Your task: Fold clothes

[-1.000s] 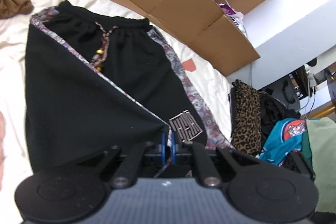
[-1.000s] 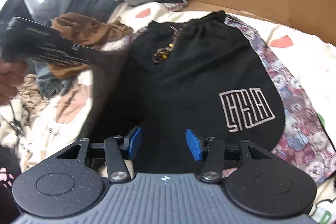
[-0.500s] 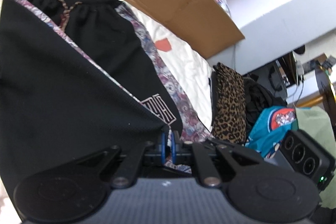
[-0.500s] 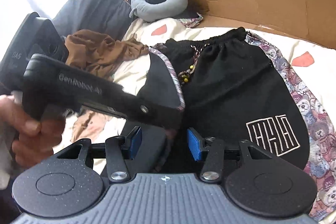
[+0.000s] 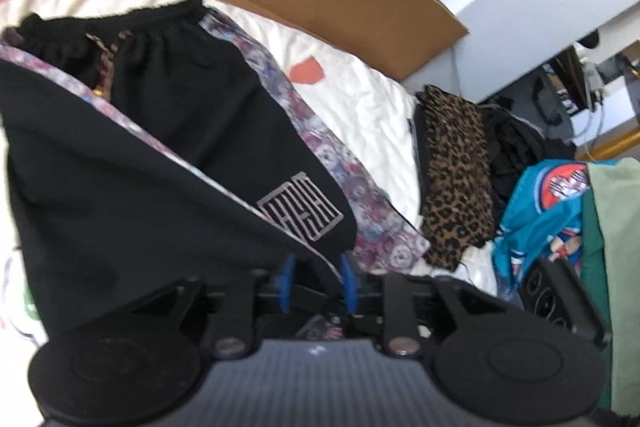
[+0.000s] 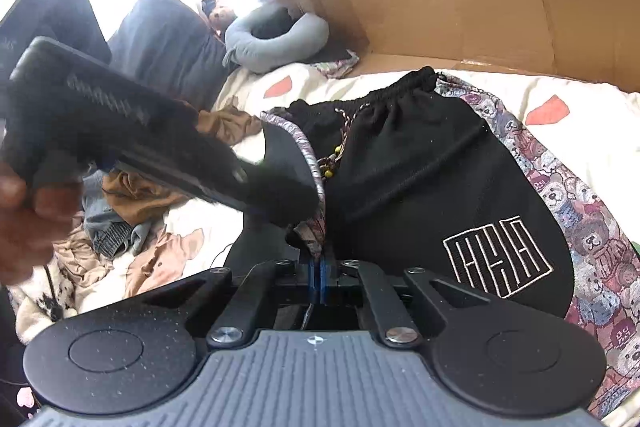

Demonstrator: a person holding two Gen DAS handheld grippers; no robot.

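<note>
Between right gripper (image 6: 319,277) jaws: shorts (image 6: 420,163) hem pinched | left gripper (image 5: 316,281) jaws opening

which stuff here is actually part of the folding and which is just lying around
In the job:
- black shorts, one edge lifted and folded over
- right hand-held gripper, shut on that edge
- left hand-held gripper, jaws opening, fabric between them

Lying about:
- leopard-print garment
- brown garment
- cardboard box
- grey neck pillow
</note>
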